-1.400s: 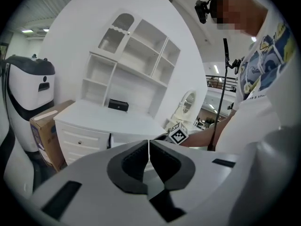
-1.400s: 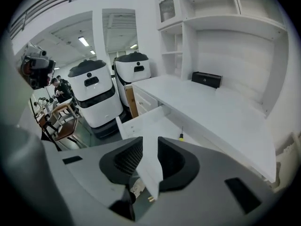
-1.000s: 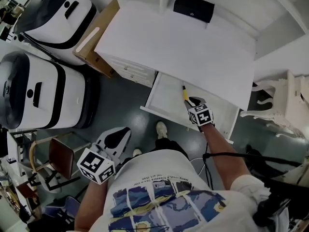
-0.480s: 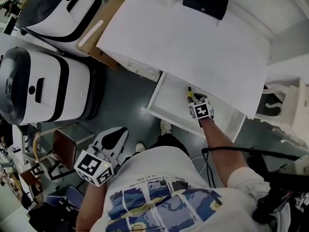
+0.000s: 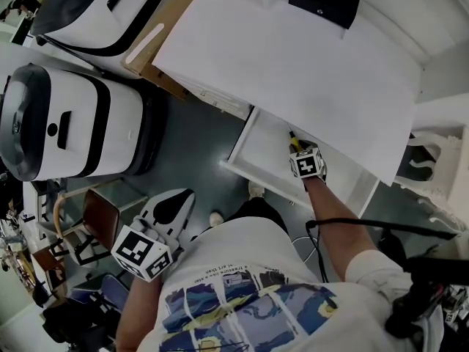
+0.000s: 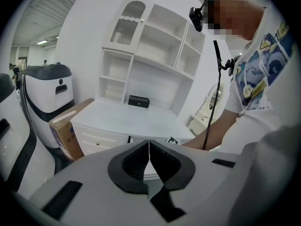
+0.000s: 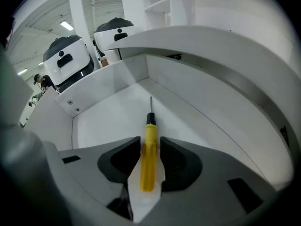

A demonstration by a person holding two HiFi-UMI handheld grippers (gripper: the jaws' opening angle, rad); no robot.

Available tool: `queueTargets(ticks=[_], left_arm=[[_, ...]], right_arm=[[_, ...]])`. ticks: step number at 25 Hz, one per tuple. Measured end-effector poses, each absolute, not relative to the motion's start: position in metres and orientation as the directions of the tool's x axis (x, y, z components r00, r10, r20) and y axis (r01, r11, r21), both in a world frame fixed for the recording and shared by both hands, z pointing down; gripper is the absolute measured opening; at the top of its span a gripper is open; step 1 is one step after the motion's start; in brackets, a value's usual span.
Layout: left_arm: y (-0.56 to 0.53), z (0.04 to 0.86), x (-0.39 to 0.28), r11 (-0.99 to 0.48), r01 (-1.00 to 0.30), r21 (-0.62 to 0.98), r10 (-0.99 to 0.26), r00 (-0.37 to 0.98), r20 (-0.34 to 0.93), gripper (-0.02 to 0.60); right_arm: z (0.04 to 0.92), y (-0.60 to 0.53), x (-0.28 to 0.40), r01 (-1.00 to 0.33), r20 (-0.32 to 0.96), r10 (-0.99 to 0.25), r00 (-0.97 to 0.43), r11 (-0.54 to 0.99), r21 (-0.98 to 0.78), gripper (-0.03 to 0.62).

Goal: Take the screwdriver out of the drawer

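Note:
A screwdriver (image 7: 149, 149) with a yellow handle and a thin metal shaft lies flat on the floor of the open white drawer (image 7: 113, 121). My right gripper (image 7: 150, 139) reaches down into the drawer (image 5: 253, 174); its jaws are opening and straddle the handle, with no pad pressing on it. In the head view the screwdriver (image 5: 292, 138) pokes out just beyond that gripper (image 5: 297, 148). My left gripper (image 5: 174, 205) hangs low beside my body, away from the drawer. Its pads (image 6: 149, 145) are shut with nothing between them.
The drawer sits under a white desk top (image 5: 293, 64) that carries a black box (image 5: 324, 1). A cardboard box (image 5: 157, 42) and two white-and-black machines (image 5: 73, 123) stand to the left. A small chair (image 5: 99, 222) is near my left side, and white furniture (image 5: 440, 189) at the right.
My right gripper has sunk deeper into the drawer, down over the screwdriver handle. The left gripper has stayed beside my body.

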State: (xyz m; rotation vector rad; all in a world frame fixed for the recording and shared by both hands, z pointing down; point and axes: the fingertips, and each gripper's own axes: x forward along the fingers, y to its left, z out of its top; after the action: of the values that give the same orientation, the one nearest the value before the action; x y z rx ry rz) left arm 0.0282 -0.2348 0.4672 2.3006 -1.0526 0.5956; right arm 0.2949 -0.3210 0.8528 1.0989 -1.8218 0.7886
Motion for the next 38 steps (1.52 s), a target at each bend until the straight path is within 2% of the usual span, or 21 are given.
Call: queueTargets(ticks=[8, 21, 38], left_arm=[[-0.231, 0.464, 0.019, -0.549, -0.788, 0.28, -0.566, 0.596, 0.569, 0.014], [-0.201, 0.46, -0.002, -0.573, -0.762, 0.302, -0.569, 0.635, 0.523, 0.014], [-0.151, 0.446, -0.044, -0.653, -0.699, 0.29, -0.56, 0.704, 0.437, 0.014]], right_arm=[[0.844, -0.317, 0.287, -0.906, 0.897, -0.365, -0.248, 0.416, -0.081, 0.097], [0.824, -0.294, 0.295, -0.909, 0.907, -0.361, -0.216, 0.413, -0.052, 0.097], [0.744, -0.257, 0.253, -0.886, 0.873, -0.414, -0.257, 0.461, -0.042, 0.097]])
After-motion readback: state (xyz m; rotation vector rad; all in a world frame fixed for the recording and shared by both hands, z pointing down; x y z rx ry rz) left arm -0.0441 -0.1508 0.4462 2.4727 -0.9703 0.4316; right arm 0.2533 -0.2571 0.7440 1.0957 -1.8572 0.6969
